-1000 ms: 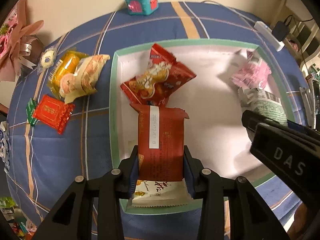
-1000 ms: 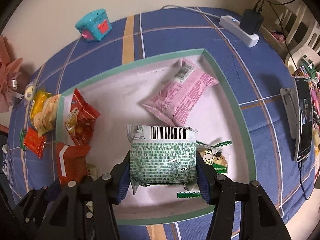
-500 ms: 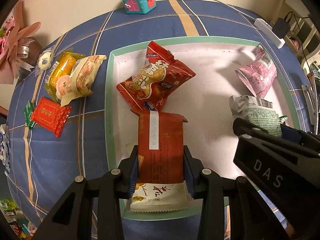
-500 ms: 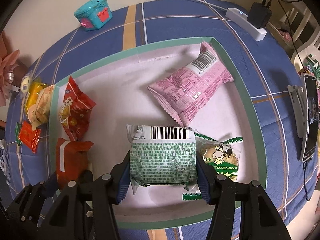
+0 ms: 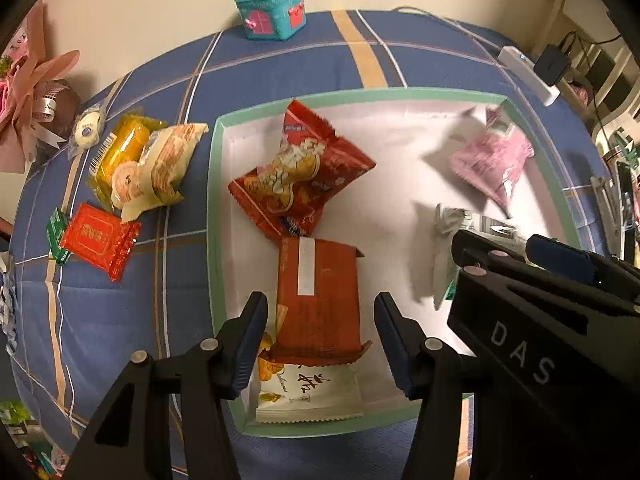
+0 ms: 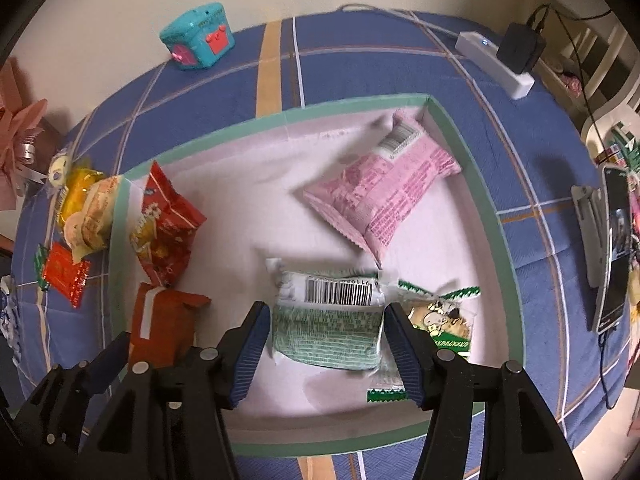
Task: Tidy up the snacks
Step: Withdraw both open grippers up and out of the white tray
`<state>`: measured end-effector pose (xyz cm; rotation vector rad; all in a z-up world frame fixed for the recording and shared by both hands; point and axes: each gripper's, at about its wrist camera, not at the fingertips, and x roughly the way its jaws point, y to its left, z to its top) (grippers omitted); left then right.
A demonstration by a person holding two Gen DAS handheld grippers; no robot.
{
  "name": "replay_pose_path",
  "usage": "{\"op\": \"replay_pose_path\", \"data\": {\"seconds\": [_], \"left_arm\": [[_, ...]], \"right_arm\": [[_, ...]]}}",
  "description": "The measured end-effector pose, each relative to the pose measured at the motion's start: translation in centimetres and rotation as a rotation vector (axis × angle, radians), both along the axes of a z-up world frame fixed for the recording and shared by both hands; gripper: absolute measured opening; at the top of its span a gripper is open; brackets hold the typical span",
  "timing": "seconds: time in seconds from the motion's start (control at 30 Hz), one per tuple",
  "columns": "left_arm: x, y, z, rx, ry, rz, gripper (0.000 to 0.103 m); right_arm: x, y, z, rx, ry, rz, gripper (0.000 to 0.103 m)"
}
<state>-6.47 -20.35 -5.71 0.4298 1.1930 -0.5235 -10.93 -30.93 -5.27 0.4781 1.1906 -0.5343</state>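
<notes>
While the brown-red snack pack [image 5: 320, 300] lies in the green-edged tray [image 5: 214, 216] on a white pack [image 5: 310, 394], the left gripper [image 5: 320, 340] has just opened, fingers apart. The right gripper [image 6: 326, 350] (also opening) no longer squeezes the green pack [image 6: 326, 330]. More snacks [image 5: 140, 164] wait on the blue surface [image 5: 168, 280].

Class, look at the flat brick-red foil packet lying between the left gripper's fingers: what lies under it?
Under the brick-red foil packet lies a white snack packet with orange print, in the green-rimmed tray. Only its near end shows; the rest is covered.
</notes>
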Motion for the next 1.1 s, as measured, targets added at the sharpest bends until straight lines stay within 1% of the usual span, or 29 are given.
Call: {"op": "replay_pose_path", "data": {"seconds": [0.23,0.4,0.53,0.67,0.9,1.0,1.1], "left_arm": [[0.3,0.9,1.7,-0.039,-0.015,0.030,0.057],[1.0,2.0,2.1,-0.038,-0.013,0.092,0.057],[1.9,3.3,1.9,-0.040,0.009,0.159,0.057],[3.0,4.8,1.8,-0.057,0.015,0.229,0.057],[4.7,7.7,2.4,-0.067,-0.022,0.349,0.057],[5.4,8.7,2.6,-0.076,-0.033,0.386,0.057],[5.7,9.2,2.8,-0.090,-0.029,0.402,0.057]], "right_arm": [[-0.2,0.1,2.6,-0.035,-0.060,-0.006,0.063],[-0.3,0.3,3.7,-0.047,-0.079,-0.011,0.063],[-0.4,0.1,3.6,-0.043,-0.077,-0.019,0.063],[-0.5,0.1,3.4,-0.039,-0.067,-0.020,0.063],[-0.1,0.7,3.4,-0.050,-0.066,0.004,0.063],[0.0,1.0,3.6,-0.055,-0.068,0.014,0.063],[0.1,1.1,3.6,-0.057,-0.069,0.019,0.063]]}}
